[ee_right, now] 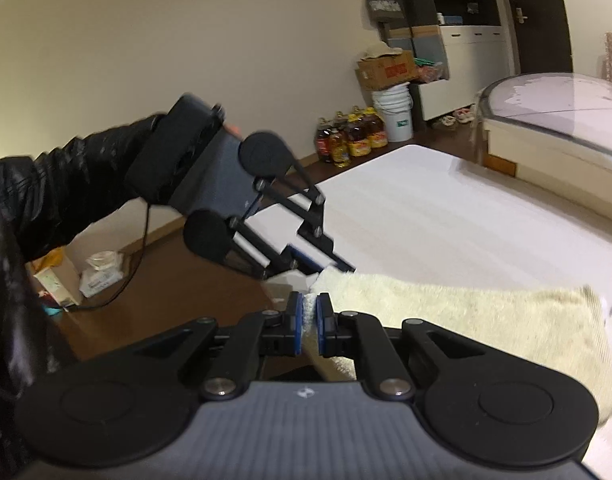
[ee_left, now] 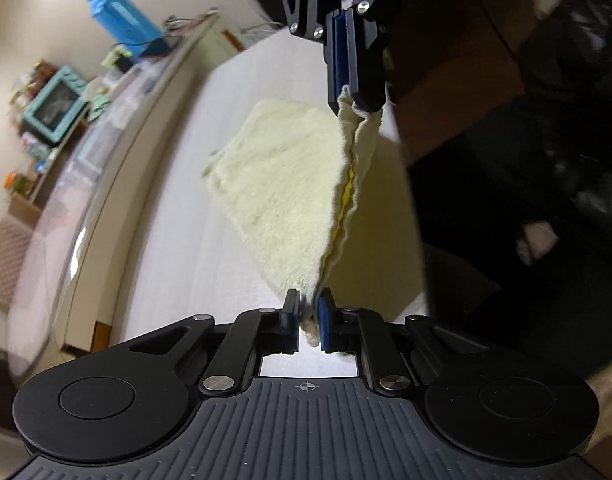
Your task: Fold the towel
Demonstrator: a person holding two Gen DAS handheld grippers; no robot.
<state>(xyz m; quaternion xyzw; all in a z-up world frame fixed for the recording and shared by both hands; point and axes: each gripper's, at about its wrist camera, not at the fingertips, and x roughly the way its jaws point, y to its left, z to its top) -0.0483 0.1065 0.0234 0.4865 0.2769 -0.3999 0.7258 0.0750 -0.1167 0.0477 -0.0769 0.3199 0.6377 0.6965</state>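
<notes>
A pale cream towel (ee_left: 281,184) is folded over, part lying on the white table (ee_left: 185,240) and one edge lifted off it. In the left wrist view my left gripper (ee_left: 308,316) is shut on the near corner of that edge, with cloth bunched between its blue pads. My right gripper (ee_left: 356,98) comes down from above and is shut on the far corner. The right wrist view shows the right gripper (ee_right: 310,320) pinching the towel (ee_right: 466,312) and the left gripper (ee_right: 336,269) clamped on the corner just beyond it. The lifted edge runs taut between the two grippers.
A person's black sleeve (ee_right: 45,200) holds the left gripper. The table's edge and brown floor (ee_right: 177,280) lie beside the grippers. A glass-topped round table (ee_right: 546,92) stands behind. Oil bottles (ee_right: 354,136), a white bucket (ee_right: 394,114) and a cardboard box (ee_right: 386,70) line the wall.
</notes>
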